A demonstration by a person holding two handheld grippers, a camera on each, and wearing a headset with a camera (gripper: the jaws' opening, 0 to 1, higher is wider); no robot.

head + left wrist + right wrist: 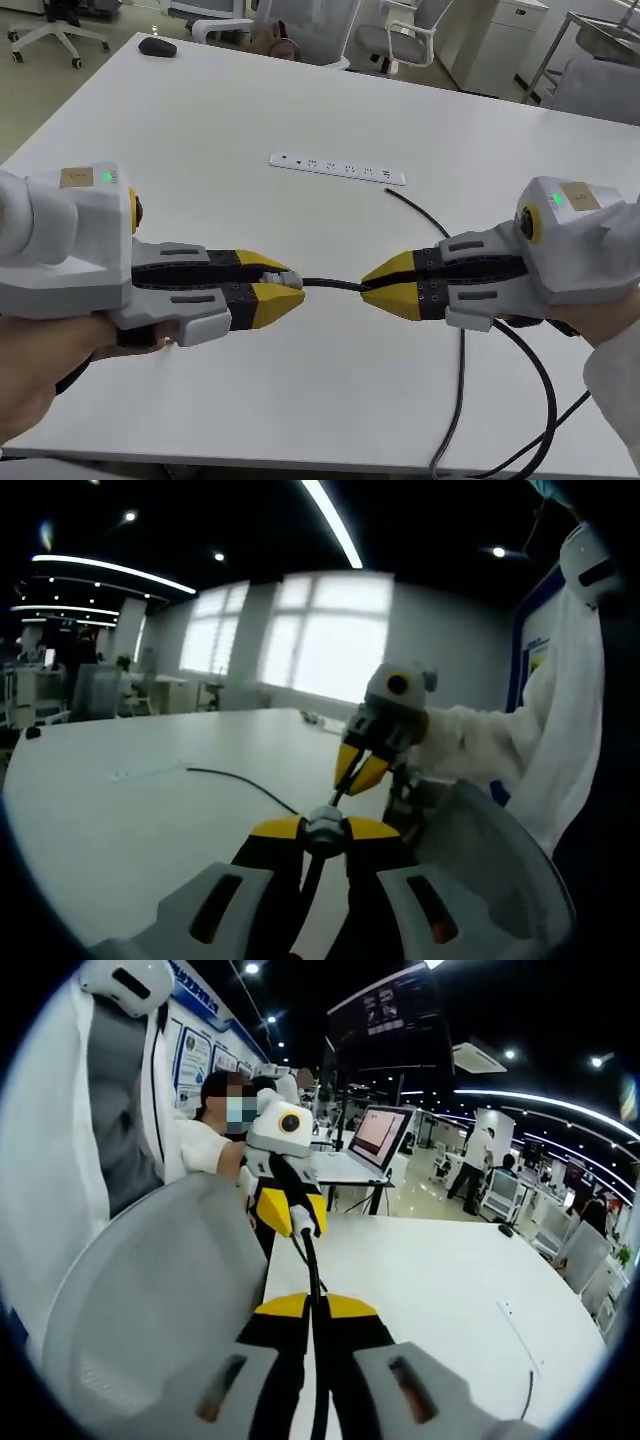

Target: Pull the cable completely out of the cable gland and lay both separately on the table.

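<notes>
Over the front of the white table (200, 130), my left gripper (292, 287) is shut on a small grey-white cable gland (290, 280). A black cable (333, 285) runs out of the gland straight to my right gripper (370, 284), which is shut on it a short way off. In the left gripper view the gland (323, 824) sits between the yellow tips of the left gripper (323, 830), and the right gripper (362, 766) faces it. The right gripper (313, 1308) in its own view clamps the cable (312, 1265), which leads up to the gland (300, 1222).
A white power strip (337, 168) lies mid-table, with a black lead (425, 217) running from it towards the right gripper. Cable slack (545, 385) loops over the front right edge. A dark mouse (157, 46) sits far left. Office chairs (400, 40) stand behind.
</notes>
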